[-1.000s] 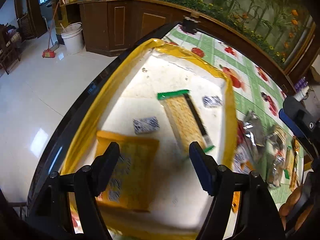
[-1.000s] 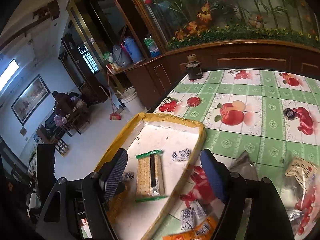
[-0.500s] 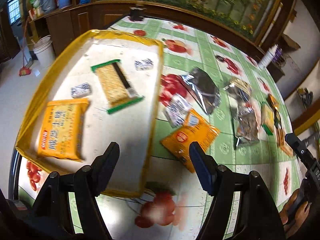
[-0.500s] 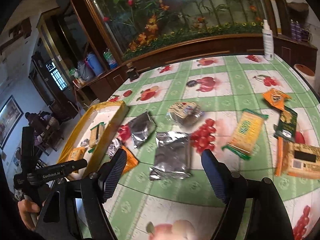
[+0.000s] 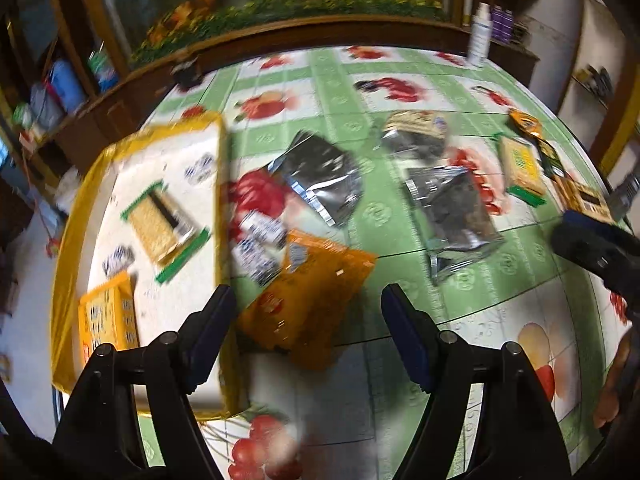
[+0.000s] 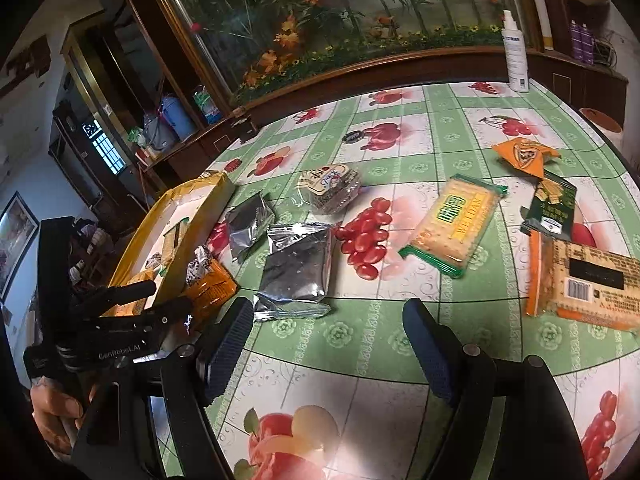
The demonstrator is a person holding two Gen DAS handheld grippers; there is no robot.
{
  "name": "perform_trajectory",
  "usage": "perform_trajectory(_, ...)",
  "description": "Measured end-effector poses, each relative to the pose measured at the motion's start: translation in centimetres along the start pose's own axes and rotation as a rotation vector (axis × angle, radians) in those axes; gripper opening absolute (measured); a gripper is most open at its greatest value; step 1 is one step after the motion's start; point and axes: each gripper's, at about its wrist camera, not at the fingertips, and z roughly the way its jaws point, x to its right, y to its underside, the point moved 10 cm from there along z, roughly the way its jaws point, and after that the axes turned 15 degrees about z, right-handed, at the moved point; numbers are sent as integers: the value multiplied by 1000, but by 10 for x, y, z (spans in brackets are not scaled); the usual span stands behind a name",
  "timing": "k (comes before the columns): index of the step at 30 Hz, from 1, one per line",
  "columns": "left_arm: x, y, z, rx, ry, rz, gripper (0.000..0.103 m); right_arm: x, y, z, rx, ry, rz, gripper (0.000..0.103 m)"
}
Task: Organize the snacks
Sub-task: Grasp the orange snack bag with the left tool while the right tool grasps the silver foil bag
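Observation:
My left gripper (image 5: 306,296) hovers above an orange snack packet (image 5: 320,280) that lies just right of the yellow tray (image 5: 68,240). Its jaws are opening and nothing is between them. The tray holds a green-edged cracker packet (image 5: 164,224), a yellow packet (image 5: 106,320) and small blue-white sweets. My right gripper (image 6: 326,308) stands open and empty over the tablecloth, close in front of a silver pouch (image 6: 296,268). A second silver pouch (image 6: 248,224) and a clear pastry packet (image 6: 328,188) lie behind it. A cracker packet (image 6: 456,224) lies to the right.
At the right of the round table lie an orange triangular packet (image 6: 520,156), a dark green packet (image 6: 552,208) and an orange biscuit box (image 6: 588,280). A white spray bottle (image 6: 516,52) stands at the far edge. A hand holds the left gripper (image 6: 160,298) beside the tray.
The left gripper swung from above the tray to the right, over the orange packet. The right gripper swung from the tray side to the snacks in the middle of the table.

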Motion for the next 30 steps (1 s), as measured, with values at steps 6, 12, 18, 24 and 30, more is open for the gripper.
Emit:
perform_trajectory(6, 21, -4, 21, -21, 11, 78, 75, 0, -7, 9, -6, 6, 20, 79)
perform_trajectory(12, -6, 19, 39, -59, 31, 20, 75, -14, -6, 26, -32, 23, -36, 79)
perform_trajectory(18, -13, 27, 41, -59, 105, -8, 75, -21, 2, 64, -88, 102, -88, 79)
perform_trajectory(24, 1, 15, 48, -65, 164, 7, 76, -31, 2, 96, -96, 189, -150, 79)
perform_trajectory(30, 7, 8, 47, -53, 169, 15, 58, -27, -3, 98, -67, 257, -195, 61)
